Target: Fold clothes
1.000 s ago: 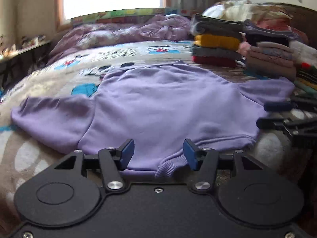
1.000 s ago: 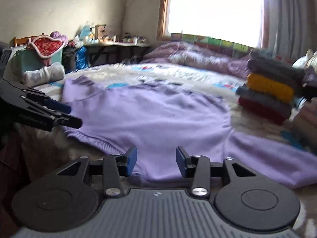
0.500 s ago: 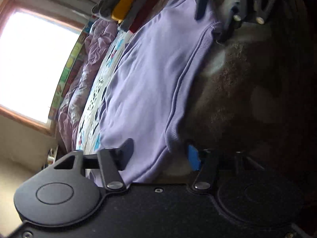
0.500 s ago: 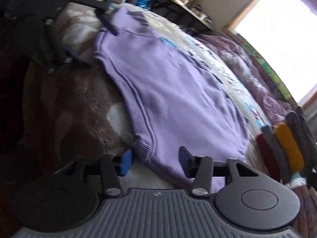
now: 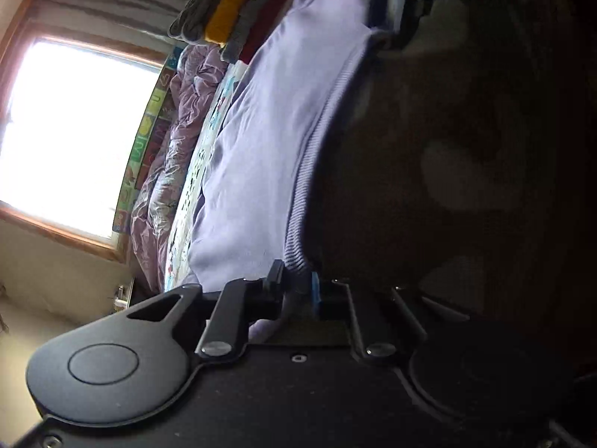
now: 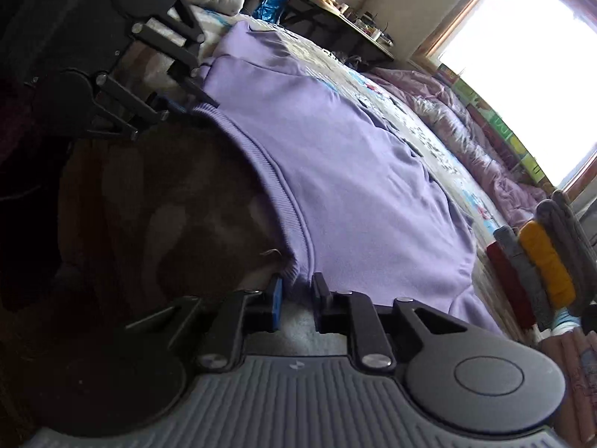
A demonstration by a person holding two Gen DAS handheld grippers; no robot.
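A lilac sweatshirt (image 5: 268, 119) (image 6: 335, 156) lies spread flat on the bed, its ribbed hem (image 5: 313, 149) (image 6: 268, 175) along the near edge. My left gripper (image 5: 296, 280) is rolled on its side at one hem corner. Its jaws are closing with the corner's fabric between them and a dark sliver still beside the blue pad. My right gripper (image 6: 297, 287) is at the other hem corner, jaws closing, and the corner sits between the fingertips. Each view shows the other gripper at the far corner: the left gripper (image 6: 194, 106) and the right gripper (image 5: 391, 26).
A stack of folded clothes (image 6: 537, 261) (image 5: 231, 18) in red, grey and yellow stands on the bed beyond the sweatshirt. A crumpled purple duvet (image 6: 466, 123) lies under the window. A brown patterned blanket (image 6: 168, 205) covers the bed's near edge. A cluttered table (image 6: 335, 3) stands against the far wall.
Both grippers have rolled onto their sides and dropped to the hem's corners. Their jaws have narrowed from wide open to a small gap around the fabric.
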